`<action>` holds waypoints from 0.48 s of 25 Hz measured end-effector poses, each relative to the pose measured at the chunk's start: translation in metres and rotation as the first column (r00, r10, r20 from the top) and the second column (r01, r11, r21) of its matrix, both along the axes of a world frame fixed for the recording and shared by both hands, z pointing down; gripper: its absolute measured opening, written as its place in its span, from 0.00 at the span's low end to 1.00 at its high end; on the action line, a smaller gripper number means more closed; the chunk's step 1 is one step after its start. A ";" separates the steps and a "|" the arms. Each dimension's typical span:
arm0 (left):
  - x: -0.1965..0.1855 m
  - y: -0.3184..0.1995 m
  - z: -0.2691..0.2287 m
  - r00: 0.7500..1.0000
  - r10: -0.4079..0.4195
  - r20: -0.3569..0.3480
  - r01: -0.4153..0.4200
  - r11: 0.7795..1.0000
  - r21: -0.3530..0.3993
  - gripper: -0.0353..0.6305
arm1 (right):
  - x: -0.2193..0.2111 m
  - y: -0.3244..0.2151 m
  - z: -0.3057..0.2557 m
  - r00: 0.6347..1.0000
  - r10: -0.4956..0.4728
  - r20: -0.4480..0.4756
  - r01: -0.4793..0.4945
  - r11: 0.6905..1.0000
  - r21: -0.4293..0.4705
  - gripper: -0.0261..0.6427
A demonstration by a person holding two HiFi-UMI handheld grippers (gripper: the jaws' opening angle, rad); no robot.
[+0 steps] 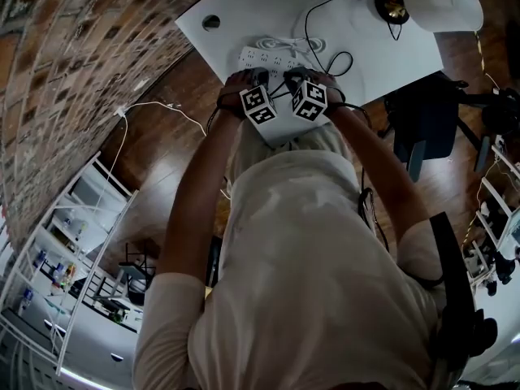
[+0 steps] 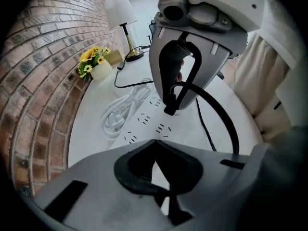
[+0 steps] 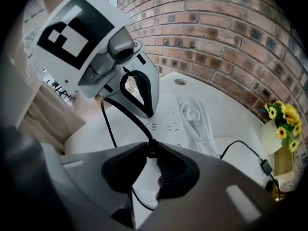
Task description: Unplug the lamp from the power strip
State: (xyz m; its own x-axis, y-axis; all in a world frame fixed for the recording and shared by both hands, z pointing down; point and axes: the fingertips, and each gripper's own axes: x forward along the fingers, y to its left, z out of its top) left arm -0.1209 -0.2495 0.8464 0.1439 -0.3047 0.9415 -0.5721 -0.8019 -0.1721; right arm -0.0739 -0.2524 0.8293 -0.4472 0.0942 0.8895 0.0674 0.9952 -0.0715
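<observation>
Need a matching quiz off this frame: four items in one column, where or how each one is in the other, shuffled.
1. flowers
2. lamp plug
3. white cable
4. left tool

a. coiled beside the power strip
b. by the brick wall
c. jaws together, nothing held
d. pinched in the right tool

Pairs: 1-b, 2-d, 3-a, 4-c
</observation>
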 end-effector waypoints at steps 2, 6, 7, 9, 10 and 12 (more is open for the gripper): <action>0.001 0.000 0.001 1.000 -0.006 0.009 0.006 1.000 -0.001 0.06 | 0.000 0.000 0.003 1.000 -0.003 -0.003 0.003 1.000 0.002 0.13; 0.002 -0.001 0.002 0.999 -0.012 0.047 0.013 1.000 -0.027 0.04 | 0.000 -0.001 0.003 1.000 -0.008 0.001 0.008 1.000 0.015 0.12; 0.002 0.000 0.002 0.998 0.003 0.061 -0.001 1.000 -0.031 0.04 | -0.001 -0.001 0.002 1.000 -0.003 0.008 0.002 1.000 0.017 0.12; 0.003 0.000 0.003 0.996 0.041 0.082 -0.039 0.999 -0.036 0.04 | -0.001 -0.002 0.002 1.000 0.006 0.022 -0.006 1.000 0.018 0.11; 0.003 0.000 0.003 0.994 0.060 0.088 -0.057 0.998 -0.039 0.04 | 0.000 -0.002 0.001 1.000 0.005 0.027 -0.005 1.000 0.021 0.11; 0.004 0.000 0.003 0.992 0.085 0.093 -0.080 0.996 -0.048 0.04 | 0.000 -0.002 0.001 1.000 -0.002 0.024 0.001 1.000 0.029 0.11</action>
State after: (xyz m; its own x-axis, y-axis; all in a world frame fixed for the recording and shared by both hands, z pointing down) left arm -0.1170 -0.2492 0.8497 0.0766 -0.2531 0.9644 -0.4865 -0.8538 -0.1854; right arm -0.0741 -0.2543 0.8305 -0.4685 0.0690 0.8808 0.0702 0.9967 -0.0407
